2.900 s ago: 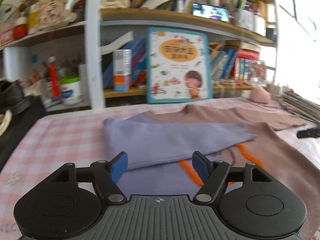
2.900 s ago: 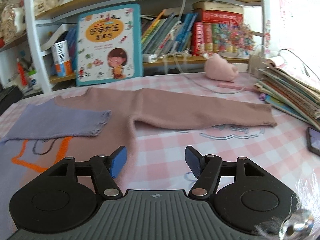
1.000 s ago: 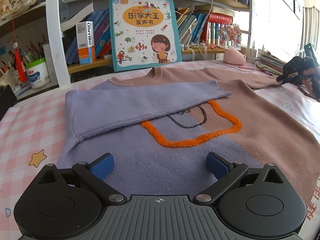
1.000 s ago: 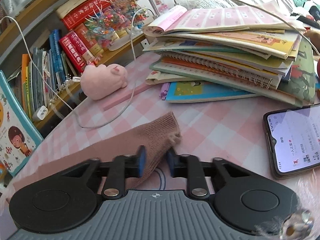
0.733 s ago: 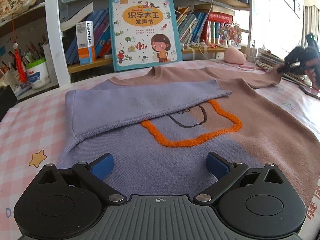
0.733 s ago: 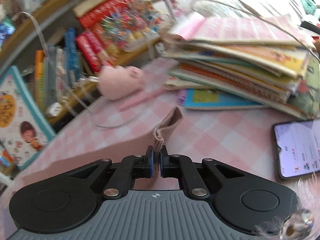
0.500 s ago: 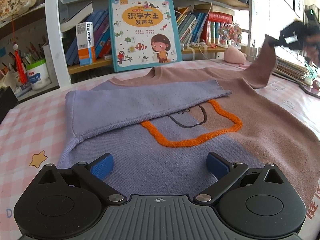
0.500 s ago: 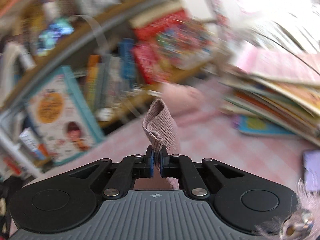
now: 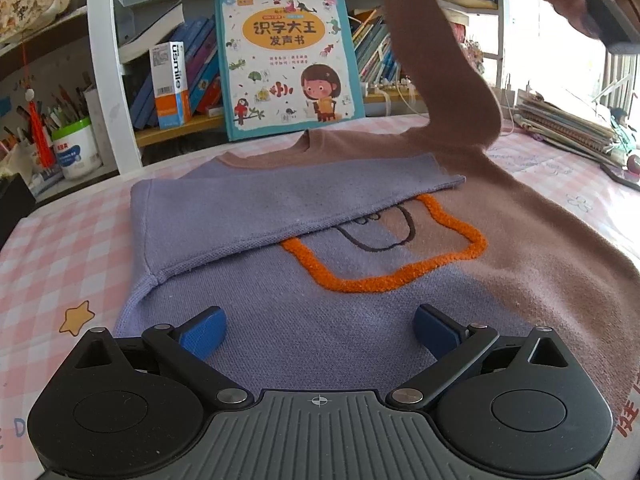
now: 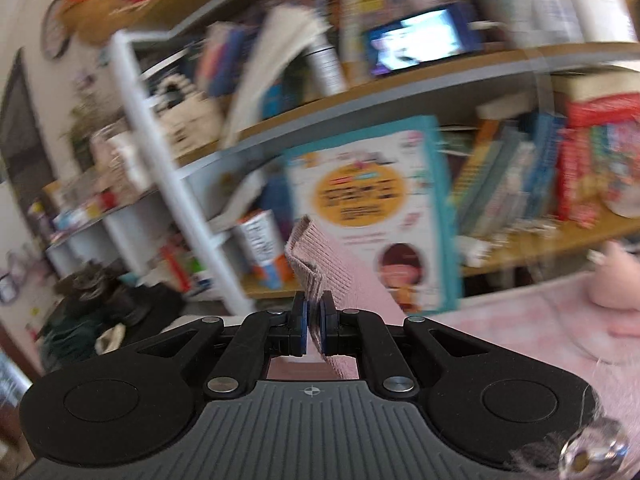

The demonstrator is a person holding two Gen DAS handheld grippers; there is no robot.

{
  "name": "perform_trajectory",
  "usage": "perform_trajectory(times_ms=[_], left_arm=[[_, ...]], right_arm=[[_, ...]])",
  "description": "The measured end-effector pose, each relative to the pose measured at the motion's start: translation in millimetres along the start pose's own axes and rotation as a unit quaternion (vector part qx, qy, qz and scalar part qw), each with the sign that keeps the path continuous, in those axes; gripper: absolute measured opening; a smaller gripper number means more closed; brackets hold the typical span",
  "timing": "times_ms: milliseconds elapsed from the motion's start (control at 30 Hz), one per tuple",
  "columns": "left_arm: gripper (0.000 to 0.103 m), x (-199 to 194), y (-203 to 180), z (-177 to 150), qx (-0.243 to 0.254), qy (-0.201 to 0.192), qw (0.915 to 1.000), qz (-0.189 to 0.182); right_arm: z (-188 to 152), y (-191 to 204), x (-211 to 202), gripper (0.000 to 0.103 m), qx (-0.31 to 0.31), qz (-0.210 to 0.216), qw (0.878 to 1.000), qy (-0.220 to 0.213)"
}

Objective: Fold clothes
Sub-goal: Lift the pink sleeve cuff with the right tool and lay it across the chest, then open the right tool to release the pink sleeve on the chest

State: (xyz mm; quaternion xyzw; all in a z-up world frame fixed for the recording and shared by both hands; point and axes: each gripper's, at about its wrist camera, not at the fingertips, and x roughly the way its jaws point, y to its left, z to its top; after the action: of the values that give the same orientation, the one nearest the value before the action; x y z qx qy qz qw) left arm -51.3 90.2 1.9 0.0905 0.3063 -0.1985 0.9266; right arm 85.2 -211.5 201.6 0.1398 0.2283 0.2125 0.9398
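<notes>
sweater (image 9: pixel 360 312): lilac and dusty-pink, orange outline | tablecloth (image 9: pixel 68 248): pink-white check | book (image 9: pixel 288 60): teal border

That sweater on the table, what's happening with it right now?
A person is folding the sweater with two handheld grippers. The purple sleeve already lies across the chest. The right gripper is shut on the brown sleeve at its cuff, holding it up above the table. The left gripper is open over the hem.

The right gripper (image 10: pixel 314 322), which a second ago was closing on the brown sleeve (image 9: pixel 444 68) lying flat near the book stack (image 9: pixel 568 128), now holds its cuff raised high above the sweater (image 9: pixel 360 264).
</notes>
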Motion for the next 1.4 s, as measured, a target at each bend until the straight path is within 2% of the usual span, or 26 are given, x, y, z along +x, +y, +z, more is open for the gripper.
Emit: perform_trajectory(times_ms=[300, 500, 667, 900, 967, 1000, 1400], left_arm=[[0.103, 0.7, -1.6, -0.8, 0.004, 0.001, 1.0, 0.003], [0.103, 1.0, -0.4, -1.8, 0.001, 0.002, 1.0, -0.001], [0.103, 2.2, 1.0, -2.4, -0.004, 0.004, 1.0, -0.005], [0.103, 4.1, 1.7, -1.6, -0.008, 0.008, 0.9999, -0.008], [0.103, 4.0, 1.5, -1.5, -0.008, 0.008, 0.9999, -0.007], [0.103, 4.0, 1.4, -1.5, -0.007, 0.008, 0.9999, -0.007], [0.103, 4.8, 1.6, -1.3, -0.008, 0.009, 0.9999, -0.007]], right_arm=[[-30.8, 68.3, 72.4, 0.005, -0.033, 0.09, 0.993, 0.068], [-72.4, 89.1, 125.7, 0.005, -0.065, 0.068, 0.987, 0.127], [-98.6, 94.5, 151.5, 0.005, -0.06, 0.076, 0.981, 0.165], [-111.8, 111.3, 165.0, 0.011, -0.074, 0.093, 0.975, 0.189], [-111.6, 112.5, 164.8, 0.026, -0.073, 0.099, 0.974, 0.189], [-111.3, 112.4, 163.3, 0.03, -0.072, 0.1, 0.975, 0.187], [-110.1, 89.6, 141.1, 0.035, -0.052, 0.091, 0.977, 0.185]])
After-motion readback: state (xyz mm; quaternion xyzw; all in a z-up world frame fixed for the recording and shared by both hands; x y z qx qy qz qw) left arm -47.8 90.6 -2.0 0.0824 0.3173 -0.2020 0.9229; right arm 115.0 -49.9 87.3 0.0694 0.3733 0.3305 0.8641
